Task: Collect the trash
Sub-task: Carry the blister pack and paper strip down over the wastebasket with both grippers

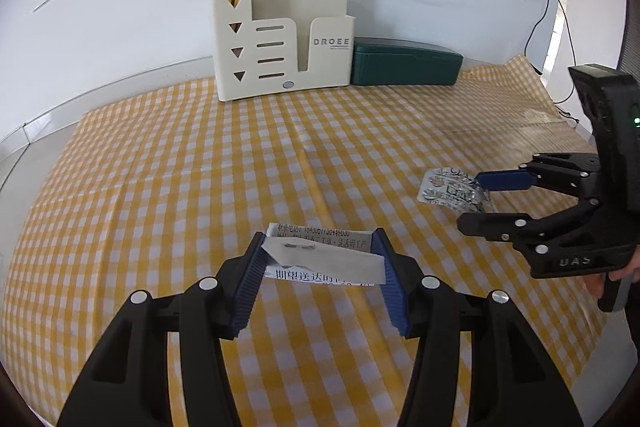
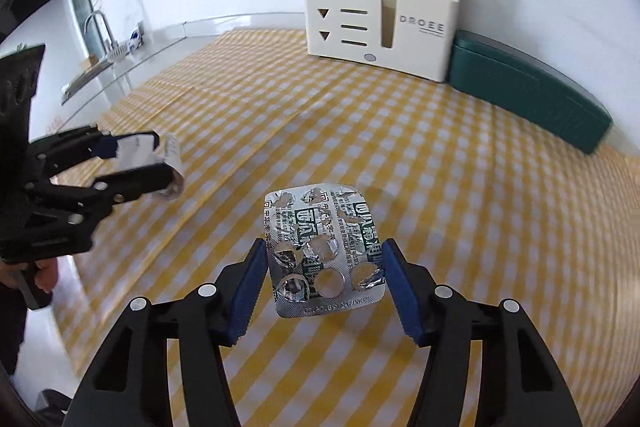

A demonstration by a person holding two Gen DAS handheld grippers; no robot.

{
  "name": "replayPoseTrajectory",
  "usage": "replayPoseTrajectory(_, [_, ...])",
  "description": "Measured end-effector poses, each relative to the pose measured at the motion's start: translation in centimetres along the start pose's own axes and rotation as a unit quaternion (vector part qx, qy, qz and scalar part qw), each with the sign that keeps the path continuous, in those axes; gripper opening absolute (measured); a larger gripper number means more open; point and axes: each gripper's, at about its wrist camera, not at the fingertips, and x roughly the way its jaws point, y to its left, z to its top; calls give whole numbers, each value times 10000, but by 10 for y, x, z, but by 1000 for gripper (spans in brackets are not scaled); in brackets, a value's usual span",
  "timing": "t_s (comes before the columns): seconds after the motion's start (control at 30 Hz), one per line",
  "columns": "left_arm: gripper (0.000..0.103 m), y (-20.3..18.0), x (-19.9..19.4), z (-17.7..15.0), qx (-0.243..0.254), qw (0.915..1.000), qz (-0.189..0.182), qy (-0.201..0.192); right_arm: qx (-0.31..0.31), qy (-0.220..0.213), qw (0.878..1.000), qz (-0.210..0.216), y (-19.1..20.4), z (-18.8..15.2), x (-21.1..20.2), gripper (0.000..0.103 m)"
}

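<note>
Above a yellow checked tablecloth (image 1: pixel 160 167), the left gripper (image 1: pixel 320 267) is clamped on a folded paper receipt (image 1: pixel 320 259), light and easily crumpled, while the right gripper (image 2: pixel 324 267) pinches the side edges of an empty foil blister pack (image 2: pixel 320 247), thin, light, probably bendable.

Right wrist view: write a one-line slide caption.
Right gripper clamps a used silver foil blister pack over the yellow checked tablecloth; left gripper holds folded printed paper.
</note>
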Motion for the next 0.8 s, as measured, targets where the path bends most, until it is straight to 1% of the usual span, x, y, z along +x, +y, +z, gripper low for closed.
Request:
replayPoseTrajectory(0.07, [53,-7,-7,-7,47,10000,0,-3,160,-16,9999,-11,3,-11,-13,61])
replayPoseTrajectory(0.17, [53,-19,-23,-21,137,9999,17,-39,209,-17,9997,-123,11,-33,-34,61])
replayPoseTrajectory(0.33, [53,-30,-50,-46,143,9998,-30,-100,408,-145,9991,-44,20,-66,-62,61])
replayPoseTrajectory(0.47, [53,-35,-71,-69,150,9997,-66,-153,542,-332,9980,26,33,-94,-93,61])
replayPoseTrajectory(0.67, [53,-45,-97,-101,188,9997,-38,-166,553,-450,9974,91,50,-124,-122,61])
replayPoseTrajectory(0.8, [53,-50,-113,-119,121,9997,-92,-188,560,-502,9970,160,54,-137,-131,61])
